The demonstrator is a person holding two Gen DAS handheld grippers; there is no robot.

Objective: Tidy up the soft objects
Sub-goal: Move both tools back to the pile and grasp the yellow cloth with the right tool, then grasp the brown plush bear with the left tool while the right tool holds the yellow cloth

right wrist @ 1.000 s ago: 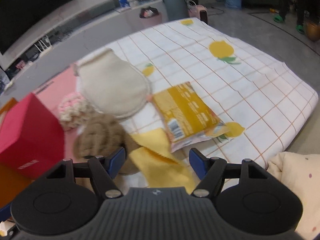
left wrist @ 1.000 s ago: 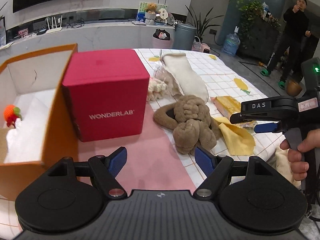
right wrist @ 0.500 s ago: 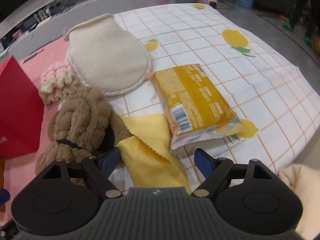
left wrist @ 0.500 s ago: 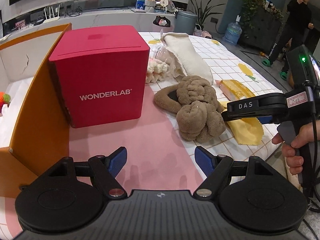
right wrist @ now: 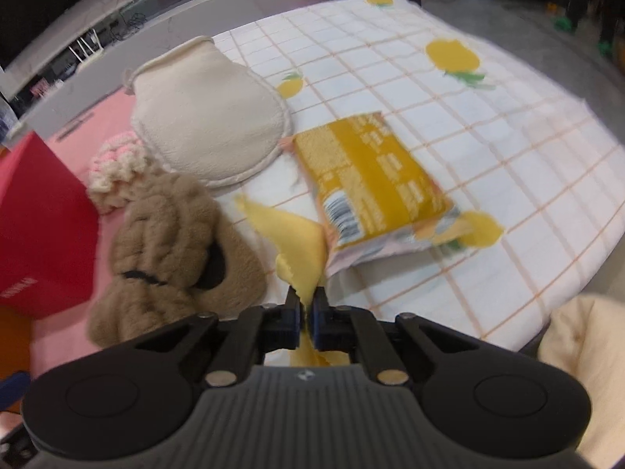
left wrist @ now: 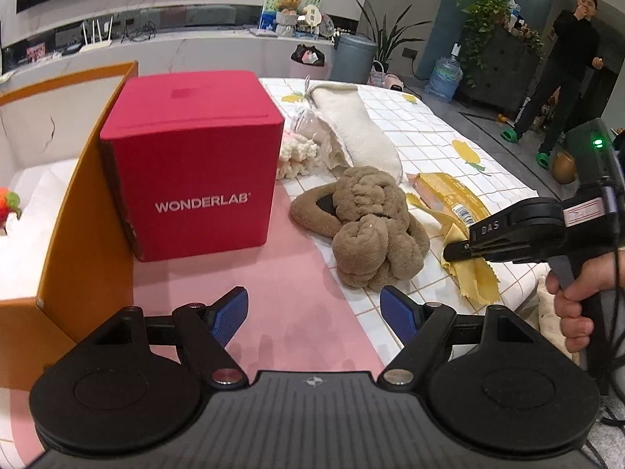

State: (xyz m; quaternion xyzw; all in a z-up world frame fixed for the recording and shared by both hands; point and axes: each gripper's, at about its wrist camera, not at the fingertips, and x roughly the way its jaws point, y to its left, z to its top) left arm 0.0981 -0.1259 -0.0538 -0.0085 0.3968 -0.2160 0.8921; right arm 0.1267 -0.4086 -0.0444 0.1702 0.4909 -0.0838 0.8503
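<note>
The right hand-held gripper (right wrist: pixel 307 305), wide open half a second ago, has just clamped onto the yellow cloth (right wrist: pixel 297 250) lying beside the brown plush (right wrist: pixel 172 234), while only the left view shows the left hand-held gripper (left wrist: pixel 313 305) open and empty, facing the red box (left wrist: pixel 191 179).

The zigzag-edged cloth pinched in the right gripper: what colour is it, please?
Yellow cloth; the right wrist view shows it best.

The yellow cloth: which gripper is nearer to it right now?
Right. The right gripper is shut on the yellow cloth, pinching its near edge. The left gripper hangs open over the pink mat, apart from it.
</note>
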